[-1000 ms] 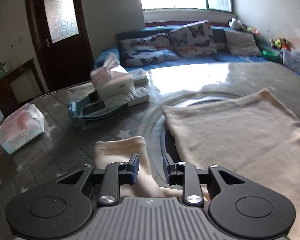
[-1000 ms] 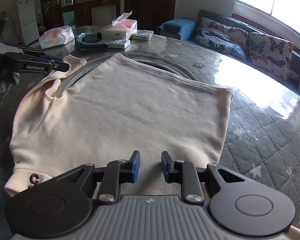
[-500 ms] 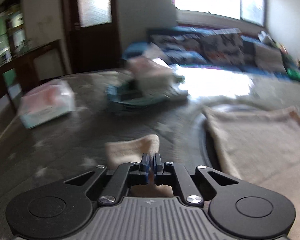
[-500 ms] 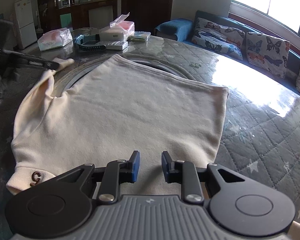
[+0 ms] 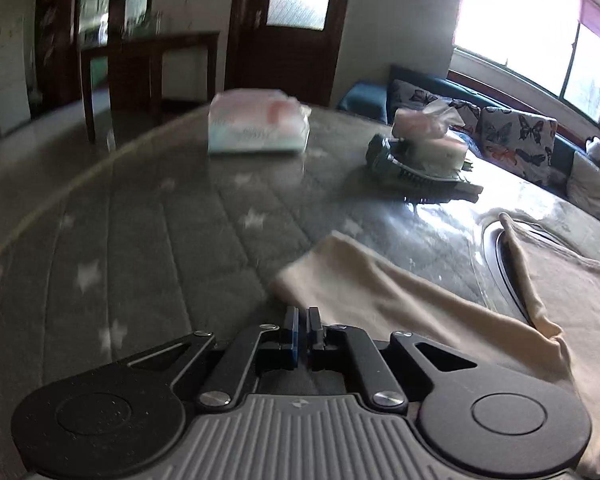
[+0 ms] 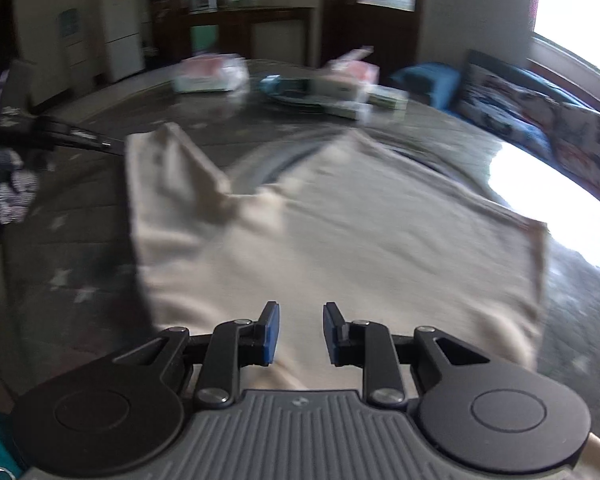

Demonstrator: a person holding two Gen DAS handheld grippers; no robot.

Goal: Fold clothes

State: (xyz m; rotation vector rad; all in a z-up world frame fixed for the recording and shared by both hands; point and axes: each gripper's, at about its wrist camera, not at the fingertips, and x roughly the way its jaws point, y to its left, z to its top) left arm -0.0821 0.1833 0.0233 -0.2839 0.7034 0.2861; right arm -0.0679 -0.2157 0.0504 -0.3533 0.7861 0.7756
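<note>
Now | left gripper [image 5: 302, 316] pinched tight on the cream sweater's sleeve [image 5: 364, 280], likely to draw it flat for folding | right gripper [image 6: 297, 330] fingers apart, empty, over sweater [image 6: 360, 240] spread on table [image 5: 140, 220]

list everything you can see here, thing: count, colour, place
sweatshirt: 1, cream, spread flat on the table, its sleeve stretched out sideways
table: 1, grey quilted cover with white stars
tissue packs: 2, white and pink, far side of the table
dark tray: 1, beside the further tissue pack
sofa with butterfly cushions: 1, blue, under the window
door: 1, dark wood, frosted pane, back wall
fridge: 1, white, back left
left gripper: 1, black, fingers closed at the sleeve cuff's edge
right gripper: 1, black with blue pads, fingers apart over the sweatshirt
</note>
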